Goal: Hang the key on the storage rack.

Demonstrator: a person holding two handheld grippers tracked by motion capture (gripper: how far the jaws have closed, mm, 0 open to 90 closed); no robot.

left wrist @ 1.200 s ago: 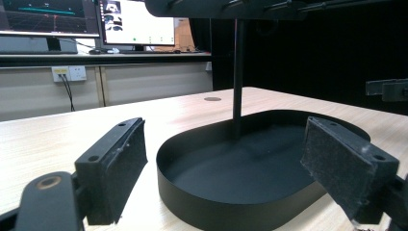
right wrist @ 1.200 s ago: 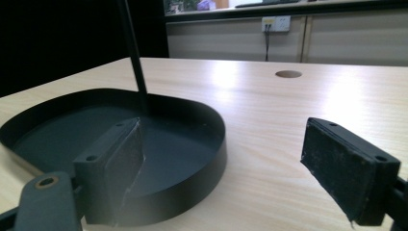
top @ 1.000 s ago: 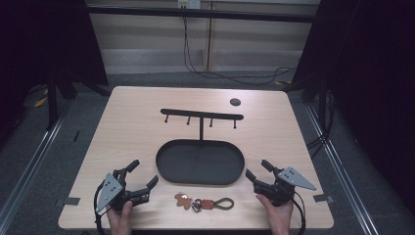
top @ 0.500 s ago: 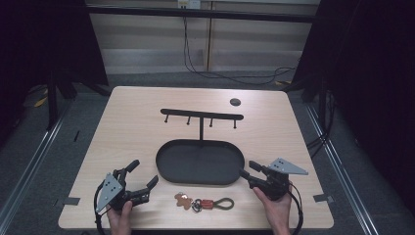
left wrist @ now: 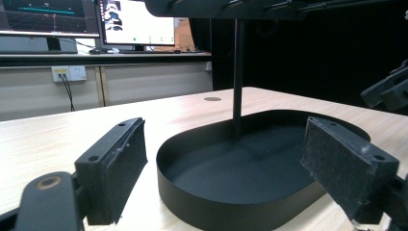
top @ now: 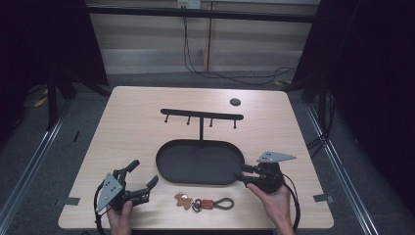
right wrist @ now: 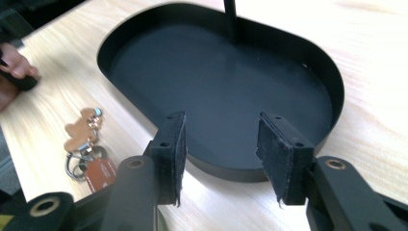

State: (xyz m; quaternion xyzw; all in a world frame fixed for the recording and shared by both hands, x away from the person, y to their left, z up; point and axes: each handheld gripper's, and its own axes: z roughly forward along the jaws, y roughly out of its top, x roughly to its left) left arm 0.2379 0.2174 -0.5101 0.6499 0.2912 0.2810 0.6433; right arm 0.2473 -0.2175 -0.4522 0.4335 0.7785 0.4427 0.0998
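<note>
The left gripper (top: 138,177) fingers are spread wide beside the tray (top: 169,155) rim. The right gripper (top: 243,172) fingers are parted over its near edge; the keychain (top: 201,201) lies just beyond.

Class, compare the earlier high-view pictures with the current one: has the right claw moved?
Yes. The right claw has swung left toward the black tray; its tips now sit at the tray's right end.

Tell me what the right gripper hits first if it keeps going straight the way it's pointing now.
Probably the near rim of the black oval tray: the right gripper, jaws open, points at it. Depth is unclear.
</note>
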